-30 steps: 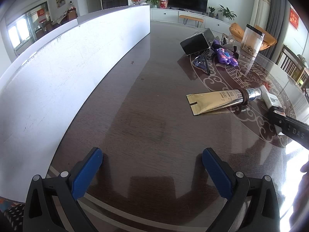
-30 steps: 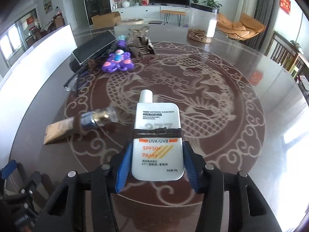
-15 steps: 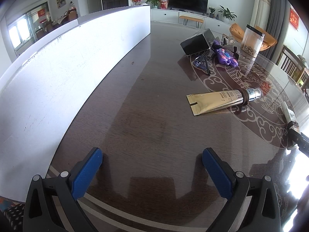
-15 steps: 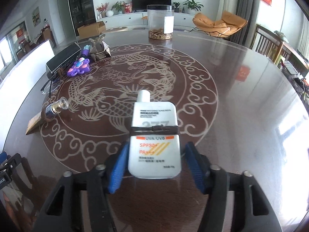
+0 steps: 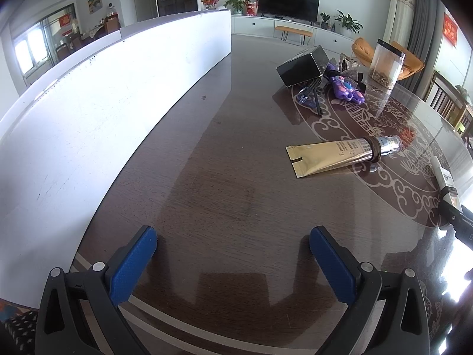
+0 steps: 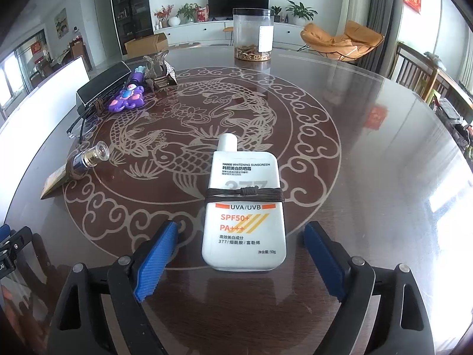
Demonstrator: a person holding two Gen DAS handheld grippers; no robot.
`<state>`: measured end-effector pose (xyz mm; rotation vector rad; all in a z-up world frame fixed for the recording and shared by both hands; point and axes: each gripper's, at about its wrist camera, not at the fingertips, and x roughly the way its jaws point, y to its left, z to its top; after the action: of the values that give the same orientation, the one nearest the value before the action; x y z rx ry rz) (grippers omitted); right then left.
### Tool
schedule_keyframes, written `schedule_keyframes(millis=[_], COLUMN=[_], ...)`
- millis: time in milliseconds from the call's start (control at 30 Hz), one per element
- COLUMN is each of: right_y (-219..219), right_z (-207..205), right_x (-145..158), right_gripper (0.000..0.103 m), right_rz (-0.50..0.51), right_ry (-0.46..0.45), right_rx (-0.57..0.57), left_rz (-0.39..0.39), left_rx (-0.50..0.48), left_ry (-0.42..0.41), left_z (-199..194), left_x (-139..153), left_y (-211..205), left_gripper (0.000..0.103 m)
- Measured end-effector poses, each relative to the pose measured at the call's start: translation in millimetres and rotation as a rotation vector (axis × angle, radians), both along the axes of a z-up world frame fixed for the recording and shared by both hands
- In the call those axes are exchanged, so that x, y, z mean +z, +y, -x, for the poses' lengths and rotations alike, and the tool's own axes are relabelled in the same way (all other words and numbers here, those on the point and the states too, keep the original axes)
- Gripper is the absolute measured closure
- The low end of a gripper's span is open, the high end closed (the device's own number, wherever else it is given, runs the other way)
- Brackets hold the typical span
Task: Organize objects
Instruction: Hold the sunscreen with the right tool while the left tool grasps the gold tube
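A white sunscreen bottle (image 6: 244, 216) with a brown cord around it lies flat on the dark round table (image 6: 369, 153). My right gripper (image 6: 245, 254) is open, its blue pads apart on either side of the bottle's base, not touching it. The bottle shows at the right edge of the left wrist view (image 5: 445, 179). A gold tube (image 5: 334, 155) with a silver cap lies left of the bottle; it also shows in the right wrist view (image 6: 75, 168). My left gripper (image 5: 233, 260) is open and empty over bare table.
A long white board (image 5: 103, 112) runs along the table's left side. At the far side lie a black box (image 5: 301, 69), glasses (image 5: 310, 100), a purple toy (image 6: 127, 99), a small metal figure (image 6: 159, 69) and a clear jar (image 6: 252, 34).
My right gripper swung right with the sunscreen bottle, set it on the table and opened its jaws. The left gripper has not moved.
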<state>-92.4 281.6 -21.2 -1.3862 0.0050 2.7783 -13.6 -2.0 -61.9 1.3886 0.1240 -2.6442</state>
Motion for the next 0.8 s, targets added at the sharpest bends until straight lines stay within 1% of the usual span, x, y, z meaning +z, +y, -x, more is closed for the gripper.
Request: schedule_keyframes(millis=[233, 300, 367, 400, 433, 467, 533, 600, 667, 733, 800], right_y=[-0.6, -0.5, -0.5, -0.4, -0.2, 0.6, 2.6, 4.3, 5.2, 5.2, 5.4], right_z=[-0.4, -0.2, -0.4, -0.5, -0.7, -1.2, -2.2, -3.1, -3.5, -3.4, -3.8], right_x=[-0.1, -0.1, 0.1, 0.2, 0.5, 1.4, 2.9, 4.1, 4.8, 4.6, 4.8], right_gripper=[0.014, 0.014, 0.014, 0.014, 0.014, 0.014, 0.014, 0.014, 0.014, 0.013, 0.013], right_rz=[-0.001, -0.001, 0.001, 0.003, 0.008, 0.012, 0.026, 0.036, 0.041, 0.040, 0.042], right_ry=[0.003, 0.003, 0.004, 0.006, 0.010, 0.014, 0.024, 0.033, 0.038, 0.038, 0.041], right_rx=[-0.001, 0.000, 0.000, 0.001, 0.001, 0.001, -0.003, -0.006, -0.004, -0.005, -0.003], left_rz=[-0.003, -0.011, -0.068, -0.104, -0.108, -0.089, -0.025, 0.056, 0.112, 0.155, 0.191], left_rx=[-0.007, -0.027, -0.054, -0.080, -0.101, -0.138, -0.260, -0.379, -0.462, -0.553, -0.608], left_ry=[-0.014, -0.041, -0.048, -0.036, -0.027, -0.026, -0.022, -0.010, 0.010, -0.008, -0.027], left_z=[-0.4, -0.9, -2.6, -2.6, -1.2, 2.7, 18.0, 40.2, 60.6, 90.2, 103.8], left_x=[-0.4, 0.4, 4.1, 8.6, 12.0, 15.7, 23.6, 34.0, 40.3, 37.6, 29.3], left_y=[0.3, -0.1, -1.9, -2.2, -0.6, 3.9, 17.0, 31.8, 45.6, 65.8, 85.2], left_gripper=[0.000, 0.000, 0.000, 0.000, 0.000, 0.000, 0.000, 0.000, 0.000, 0.000, 0.000])
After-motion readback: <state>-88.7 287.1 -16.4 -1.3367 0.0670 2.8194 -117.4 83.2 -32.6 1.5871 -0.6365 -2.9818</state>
